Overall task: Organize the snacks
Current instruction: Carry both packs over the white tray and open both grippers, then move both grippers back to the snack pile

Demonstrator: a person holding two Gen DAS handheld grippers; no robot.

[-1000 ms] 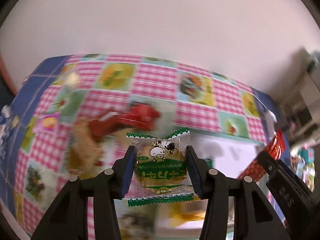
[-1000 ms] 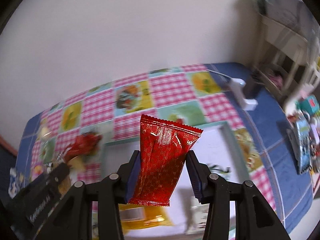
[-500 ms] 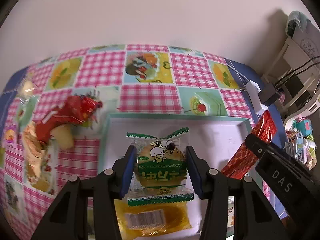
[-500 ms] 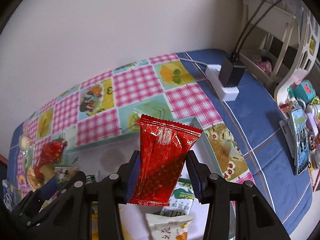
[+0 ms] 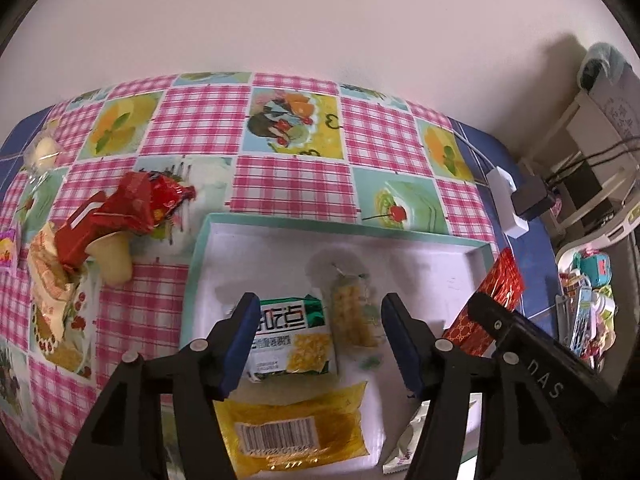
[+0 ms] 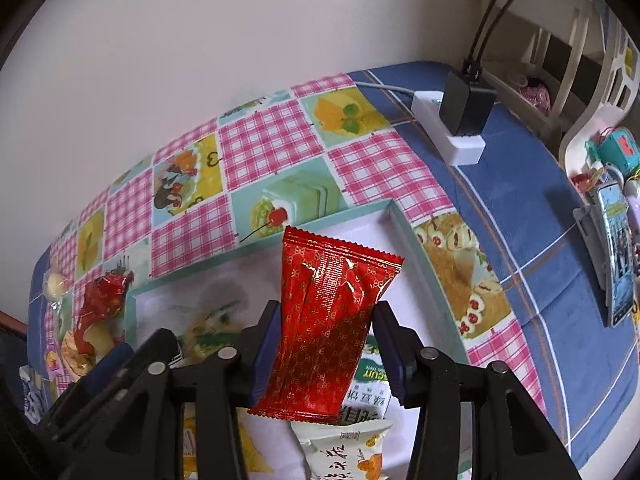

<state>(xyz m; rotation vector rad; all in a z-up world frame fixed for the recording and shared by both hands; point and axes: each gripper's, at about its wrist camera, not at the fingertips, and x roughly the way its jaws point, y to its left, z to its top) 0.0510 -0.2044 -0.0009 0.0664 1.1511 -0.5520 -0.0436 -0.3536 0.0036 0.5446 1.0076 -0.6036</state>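
Note:
My left gripper (image 5: 320, 344) is open and empty above a teal-rimmed white tray (image 5: 476, 246). A small green-and-yellow snack (image 5: 354, 312), blurred, lies in the tray just ahead of its fingers. A green biscuit pack (image 5: 294, 338) and a yellow packet (image 5: 300, 436) also lie in the tray. My right gripper (image 6: 326, 354) is shut on a red patterned packet (image 6: 328, 320), held upright over the tray's right part (image 6: 400, 224). That red packet also shows in the left wrist view (image 5: 490, 304). A white snack pack (image 6: 344, 454) lies below it.
Loose snacks lie left of the tray: a red wrapper (image 5: 116, 216), a pale bun-like snack (image 5: 114, 258) and a clear-wrapped sweet (image 5: 42, 152). A white power strip with a black charger (image 6: 464, 120) sits at the table's right. Toys and a phone (image 6: 616, 252) lie further right.
My left gripper has opened and let go of the small green-and-yellow snack, which now lies in the tray. My right gripper has moved further over the tray, still holding the red packet.

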